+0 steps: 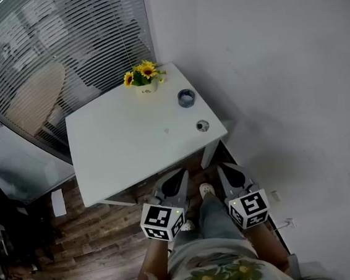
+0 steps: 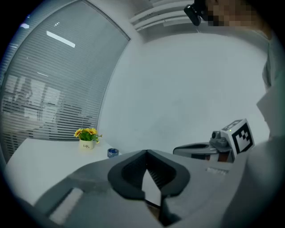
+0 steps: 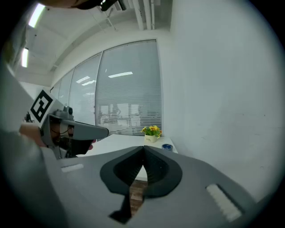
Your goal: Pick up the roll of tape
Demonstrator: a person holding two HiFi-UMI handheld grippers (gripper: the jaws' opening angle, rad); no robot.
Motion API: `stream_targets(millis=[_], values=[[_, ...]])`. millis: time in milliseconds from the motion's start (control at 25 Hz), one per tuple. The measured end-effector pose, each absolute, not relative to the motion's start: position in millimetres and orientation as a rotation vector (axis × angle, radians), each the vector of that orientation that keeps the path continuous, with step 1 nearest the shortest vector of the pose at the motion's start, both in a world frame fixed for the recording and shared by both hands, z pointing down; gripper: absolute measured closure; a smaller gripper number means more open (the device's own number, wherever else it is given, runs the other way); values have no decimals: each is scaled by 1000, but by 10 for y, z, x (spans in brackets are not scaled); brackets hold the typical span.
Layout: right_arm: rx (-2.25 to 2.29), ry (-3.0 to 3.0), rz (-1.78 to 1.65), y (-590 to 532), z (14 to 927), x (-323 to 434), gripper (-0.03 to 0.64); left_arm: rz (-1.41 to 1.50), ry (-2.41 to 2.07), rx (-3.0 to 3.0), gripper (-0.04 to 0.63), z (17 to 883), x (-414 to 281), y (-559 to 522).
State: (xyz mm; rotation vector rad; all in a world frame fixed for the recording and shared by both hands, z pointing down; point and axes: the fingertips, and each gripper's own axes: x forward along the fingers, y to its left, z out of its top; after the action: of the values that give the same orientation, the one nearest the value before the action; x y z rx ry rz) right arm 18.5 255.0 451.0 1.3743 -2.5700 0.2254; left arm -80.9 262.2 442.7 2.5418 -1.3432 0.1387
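White table [image 1: 120, 149] stands in a corner between a pale wall [image 1: 266, 64] and a window with slatted blinds [image 1: 40, 38]. The tape [image 1: 186, 98], a blue roll, lies flat near the table's far right edge, just right of a pot [image 1: 146, 88] of yellow sunflowers [image 1: 142, 73]. The pot carries small dark writing that seems to read "Life"; it is too small to be sure. A small round dark object [image 1: 203, 125] sits nearer the person, close to the right edge, apart from the tape.

Both tools are held off the table's near side, over a wood floor [image 1: 92, 238], well apart from the tape. The left gripper [image 1: 177, 174] has its jaws together with nothing between them; its own view shows the tips meeting. The right gripper [image 1: 223, 167] also has its jaws pressed together and empty. Each bears a cube with black-and-white square markers, left cube [image 1: 162, 221] and right cube [image 1: 249, 209]. No brand shows on the tape.
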Motion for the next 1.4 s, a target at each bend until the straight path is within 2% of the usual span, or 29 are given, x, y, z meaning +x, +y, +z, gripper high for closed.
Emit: stream_targets(millis=[1400], values=[[1125, -2632, 259, 695, 4628, 343, 617, 215, -1427, 2520, 589, 4347, -479, 611]])
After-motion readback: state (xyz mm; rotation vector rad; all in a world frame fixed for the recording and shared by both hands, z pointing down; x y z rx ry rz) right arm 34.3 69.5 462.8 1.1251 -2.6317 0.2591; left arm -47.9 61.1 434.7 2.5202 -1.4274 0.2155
